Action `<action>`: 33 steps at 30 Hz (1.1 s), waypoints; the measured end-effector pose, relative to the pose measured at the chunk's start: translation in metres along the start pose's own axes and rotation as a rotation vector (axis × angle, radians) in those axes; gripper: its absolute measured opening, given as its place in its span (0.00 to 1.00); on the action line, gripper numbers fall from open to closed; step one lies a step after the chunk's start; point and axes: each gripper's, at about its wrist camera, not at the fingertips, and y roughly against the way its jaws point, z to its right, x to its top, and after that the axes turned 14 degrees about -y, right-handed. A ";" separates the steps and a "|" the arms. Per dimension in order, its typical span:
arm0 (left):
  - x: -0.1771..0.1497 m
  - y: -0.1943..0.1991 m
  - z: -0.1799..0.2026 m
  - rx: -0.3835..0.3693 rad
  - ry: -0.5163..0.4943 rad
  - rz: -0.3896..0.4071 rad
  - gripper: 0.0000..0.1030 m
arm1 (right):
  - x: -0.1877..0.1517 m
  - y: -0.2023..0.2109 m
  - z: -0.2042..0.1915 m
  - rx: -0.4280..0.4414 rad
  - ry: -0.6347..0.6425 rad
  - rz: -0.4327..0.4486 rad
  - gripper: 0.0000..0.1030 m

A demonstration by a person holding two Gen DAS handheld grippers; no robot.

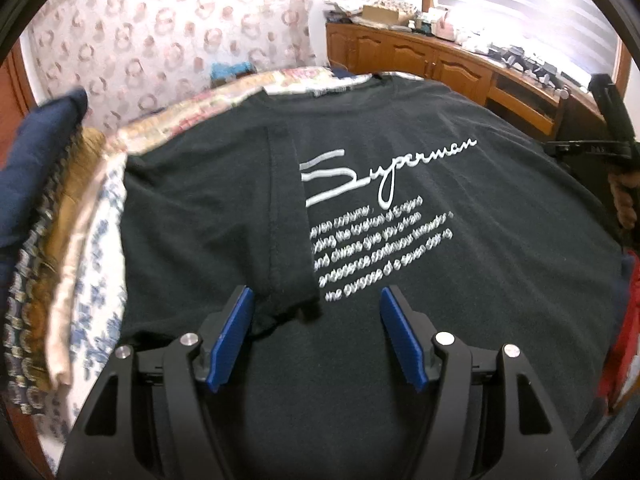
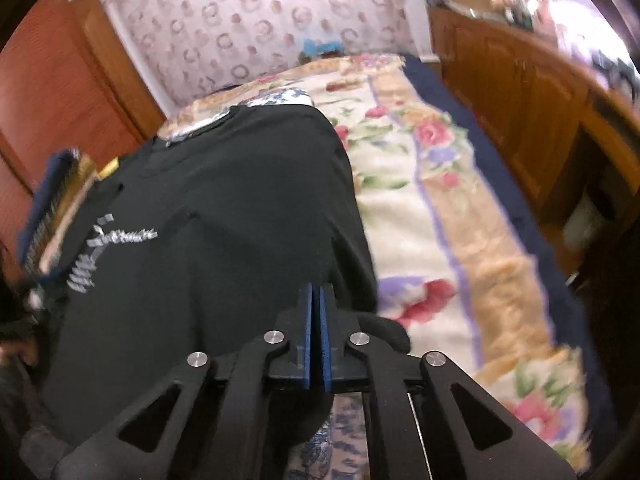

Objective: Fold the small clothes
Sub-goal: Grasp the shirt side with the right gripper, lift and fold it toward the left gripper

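Note:
A black T-shirt (image 1: pixel 400 280) with a white "Superman" print lies face up on the bed. Its left sleeve (image 1: pixel 288 216) is folded inward over the chest. My left gripper (image 1: pixel 316 300) hovers open just above the lower end of that sleeve, with nothing pinched between its blue pads. In the right wrist view, my right gripper (image 2: pixel 319 290) is shut at the right side edge of the T-shirt (image 2: pixel 220 200), with black cloth bunched around its tips. The right gripper (image 1: pixel 612 136) and the hand holding it also show at the far right of the left wrist view.
A stack of folded clothes (image 1: pixel 48 184) sits to the left of the shirt. A floral blanket (image 2: pixel 424 208) covers the bed on the right. A wooden cabinet (image 1: pixel 420 56) with clutter on top runs along the far side. A red item (image 1: pixel 624 340) lies at the right edge.

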 end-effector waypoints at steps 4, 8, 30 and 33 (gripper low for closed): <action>0.018 0.022 0.020 -0.011 -0.024 0.082 0.64 | -0.002 0.014 -0.015 -0.046 0.058 0.067 0.00; 0.031 0.040 0.036 -0.027 -0.041 0.130 0.65 | 0.006 0.037 -0.031 -0.030 0.089 0.150 0.00; 0.036 0.046 0.057 -0.114 0.035 0.211 0.65 | -0.020 0.049 -0.048 0.091 0.109 0.146 0.49; 0.040 0.047 0.062 -0.133 0.044 0.225 0.65 | -0.010 0.045 -0.024 0.043 0.046 0.159 0.57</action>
